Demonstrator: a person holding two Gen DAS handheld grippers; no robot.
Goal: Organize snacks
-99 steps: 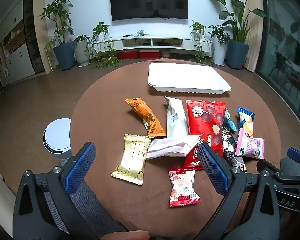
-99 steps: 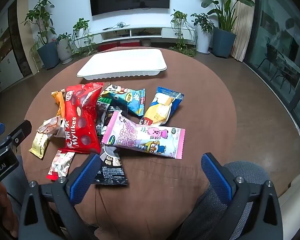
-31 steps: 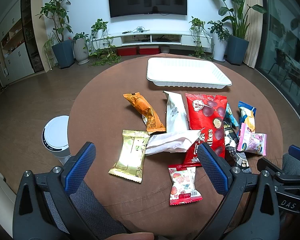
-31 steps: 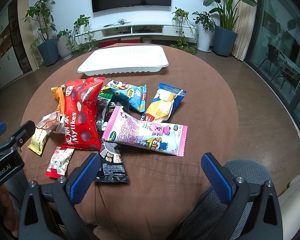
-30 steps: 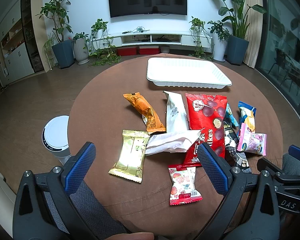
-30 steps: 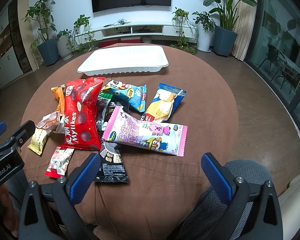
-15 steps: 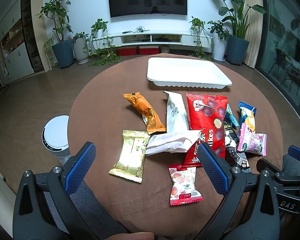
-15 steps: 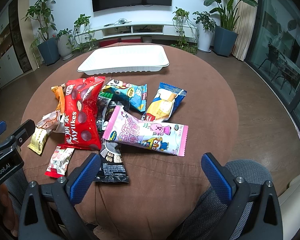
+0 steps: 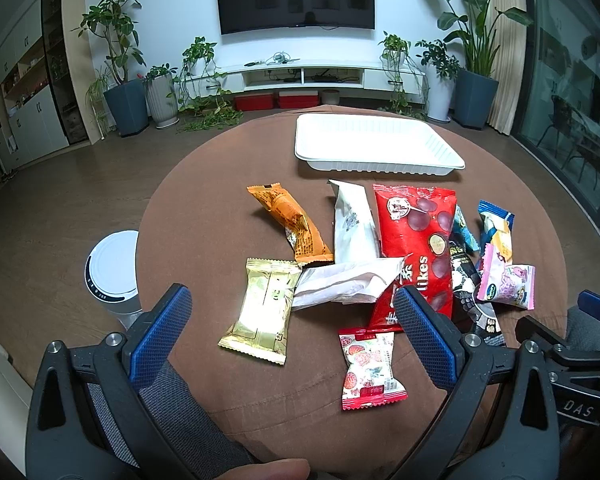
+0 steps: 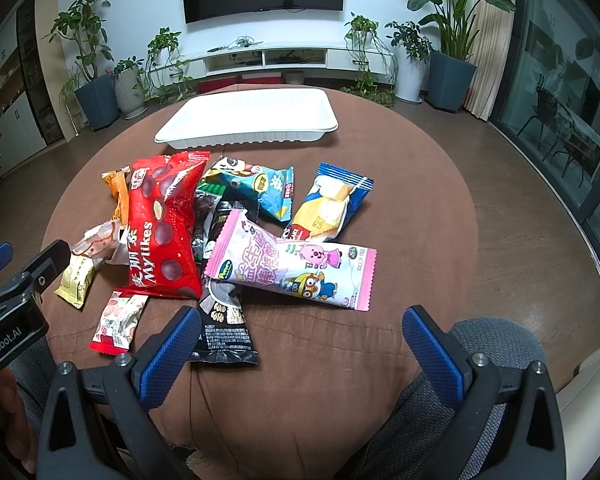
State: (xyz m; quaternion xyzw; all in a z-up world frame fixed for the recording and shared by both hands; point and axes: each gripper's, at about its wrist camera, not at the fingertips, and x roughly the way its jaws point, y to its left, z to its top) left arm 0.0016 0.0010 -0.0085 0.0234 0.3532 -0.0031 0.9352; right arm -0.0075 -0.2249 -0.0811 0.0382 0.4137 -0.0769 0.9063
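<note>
Right wrist view: snack packets [image 10: 292, 264] lie heaped mid-bench, white tray [image 10: 252, 120] empty at the far edge. Both tools, left tool [image 9: 292, 320] and right tool [image 10: 300, 336], gape wide, empty. Packets look light, crinkly, slippery; pinch a sealed end.

Round brown table [image 9: 204, 216]: white tray [image 9: 374, 145] at 12 o'clock, empty. Snack packets [image 10: 236, 236] piled centre to 9 o'clock, several overlapping, near edge bare.

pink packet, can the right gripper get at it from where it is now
Probably yes. The pink packet lies on top of the pile, nothing over it, and the right gripper is open just short of it with only bare tablecloth between. A black packet sits beside the left finger.
</note>
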